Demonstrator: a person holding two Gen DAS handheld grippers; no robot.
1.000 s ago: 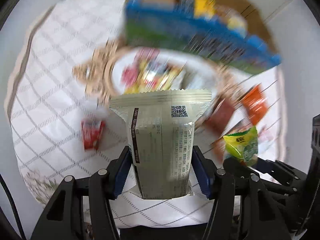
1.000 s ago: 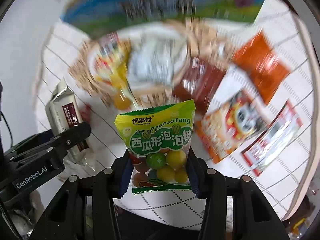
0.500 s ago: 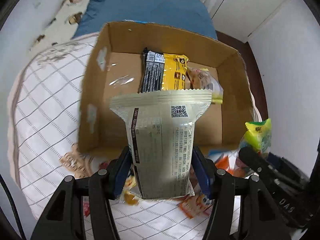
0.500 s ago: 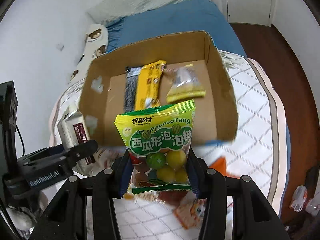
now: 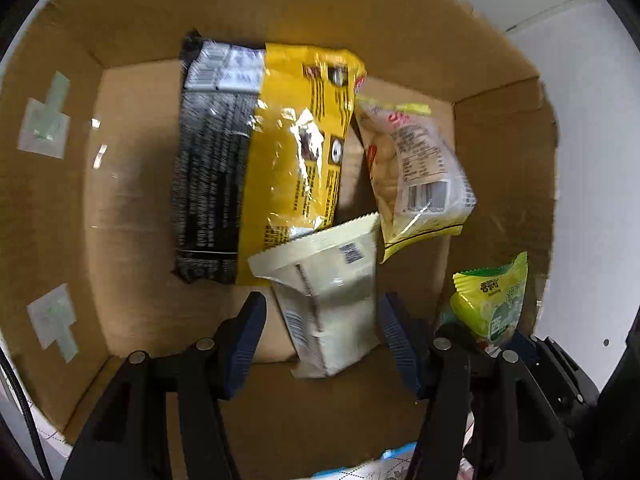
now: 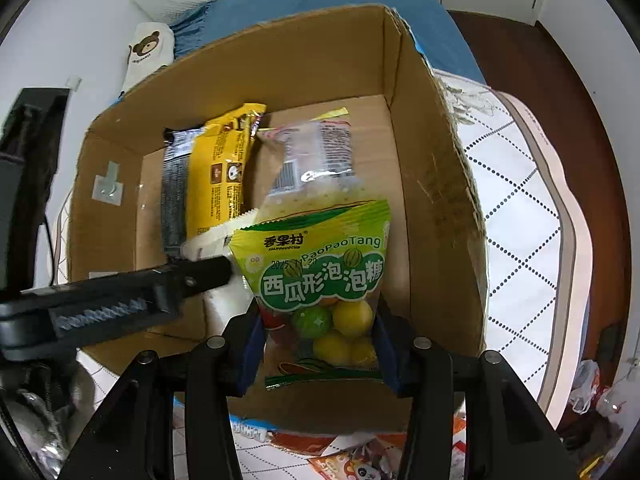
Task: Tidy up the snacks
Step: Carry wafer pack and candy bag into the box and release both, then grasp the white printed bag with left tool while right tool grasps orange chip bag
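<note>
My left gripper [image 5: 320, 330] has its jaws parted – the cream packet [image 5: 326, 300] sits tilted between them, loose, inside the cardboard box [image 5: 60, 208]. My right gripper [image 6: 318, 344] pinches the green candy bag [image 6: 320, 280] above the box's near edge.

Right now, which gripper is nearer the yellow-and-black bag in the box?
Left. The left gripper hangs inside the box just short of the yellow-and-black bag; the right gripper sits at the near wall, farther away.

We see a matt, raw-edged cardboard box [image 6: 436, 184] holding a glossy, crinkled yellow-and-black foil packet [image 5: 264, 160], a clear shiny plastic bag [image 5: 416, 176] and a matt cream wrapper [image 5: 332, 304].
</note>
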